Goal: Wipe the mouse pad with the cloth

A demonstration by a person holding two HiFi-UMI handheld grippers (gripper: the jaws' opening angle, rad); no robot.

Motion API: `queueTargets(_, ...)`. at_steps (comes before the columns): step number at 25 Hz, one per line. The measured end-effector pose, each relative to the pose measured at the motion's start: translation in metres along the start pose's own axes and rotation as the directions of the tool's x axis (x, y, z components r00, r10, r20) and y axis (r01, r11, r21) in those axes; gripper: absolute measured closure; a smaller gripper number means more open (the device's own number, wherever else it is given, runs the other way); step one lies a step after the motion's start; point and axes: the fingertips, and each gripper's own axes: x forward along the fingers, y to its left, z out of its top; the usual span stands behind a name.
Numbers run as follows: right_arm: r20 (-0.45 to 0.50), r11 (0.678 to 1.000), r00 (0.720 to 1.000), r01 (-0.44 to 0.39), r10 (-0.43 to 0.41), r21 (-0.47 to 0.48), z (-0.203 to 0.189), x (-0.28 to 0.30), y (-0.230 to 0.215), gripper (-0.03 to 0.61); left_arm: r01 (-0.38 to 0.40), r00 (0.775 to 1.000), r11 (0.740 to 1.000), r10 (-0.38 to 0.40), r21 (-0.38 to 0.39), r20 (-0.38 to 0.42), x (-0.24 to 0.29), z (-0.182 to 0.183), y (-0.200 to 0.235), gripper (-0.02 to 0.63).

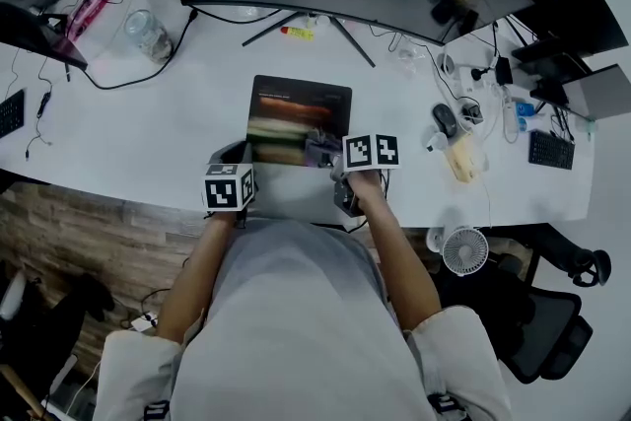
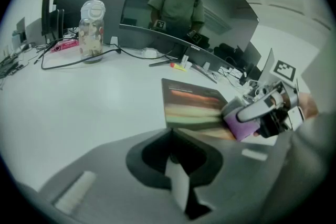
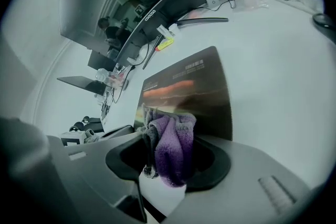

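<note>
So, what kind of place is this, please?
Most likely an office workstation: a long white desk carries a curved monitor, a mouse pad and cables, and a swivel chair stands beside it.

Both arms extended forward, one hand-held gripper in each hand.
The left forearm [image 1: 195, 261] and right forearm [image 1: 399, 246] reach forward from the torso, bare below short sleeves. The left hand-held gripper [image 2: 178, 189] has its jaws together with nothing between them. The right hand-held gripper [image 3: 157, 176] sits slightly further forward, with its jaws clamped on the purple cloth [image 3: 176, 144].
</note>
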Motion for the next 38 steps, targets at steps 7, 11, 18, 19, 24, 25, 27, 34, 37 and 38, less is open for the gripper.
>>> queueTargets(7, 0.014, 1.000, 1.000, -0.004, 0.004, 0.023, 0.000, -0.010, -0.014, 0.388, -0.003, 1.000, 1.000, 0.003, 0.002, 0.001, 0.001, 0.000, 0.000, 0.614)
queueTargets(11, 0.021, 0.999, 1.000, -0.006, 0.006, 0.039, -0.001, -0.017, -0.021, 0.388, 0.000, 1.000, 1.000, 0.000, 0.002, 0.000, 0.001, 0.000, -0.001, 0.614)
queueTargets(18, 0.038, 0.997, 0.999, -0.017, 0.014, 0.070, -0.002, -0.027, -0.033, 0.388, -0.004, 1.000, 0.999, 0.004, 0.032, 0.003, 0.002, 0.000, -0.002, 0.614)
queueTargets(19, 0.041, 0.997, 0.999, -0.015, 0.012, 0.070, -0.003, -0.029, -0.035, 0.388, -0.004, 1.000, 1.000, 0.003, 0.031, 0.003, 0.002, 0.000, -0.002, 0.614)
queueTargets(24, 0.052, 0.998, 0.999, -0.001, -0.002, 0.070, -0.004, -0.036, -0.043, 0.388, -0.001, 1.000, 1.000, 0.000, 0.031, 0.003, 0.002, 0.000, -0.002, 0.614)
queueTargets(25, 0.054, 0.997, 0.999, -0.001, -0.003, 0.072, -0.004, -0.037, -0.044, 0.388, 0.001, 1.000, 0.999, -0.001, 0.032, 0.003, 0.002, 0.000, -0.002, 0.614)
queueTargets(27, 0.058, 0.997, 0.998, -0.001, -0.004, 0.079, -0.004, -0.040, -0.046, 0.388, 0.005, 1.000, 0.999, -0.005, 0.032, 0.000, 0.002, 0.000, -0.002, 0.614)
queueTargets(34, 0.076, 0.994, 0.997, -0.001, -0.007, 0.112, -0.007, -0.047, -0.055, 0.388, -0.008, 1.000, 0.999, 0.008, 0.045, 0.005, 0.001, -0.001, -0.004, 0.614)
queueTargets(37, 0.096, 0.991, 0.995, -0.001, -0.012, 0.134, -0.007, -0.052, -0.059, 0.388, -0.012, 1.000, 0.999, 0.011, 0.047, 0.006, 0.001, 0.000, -0.003, 0.614)
queueTargets(38, 0.105, 0.990, 0.994, -0.003, -0.012, 0.141, -0.008, -0.053, -0.060, 0.388, -0.011, 1.000, 0.999, 0.011, 0.045, 0.005, 0.001, -0.001, -0.003, 0.614)
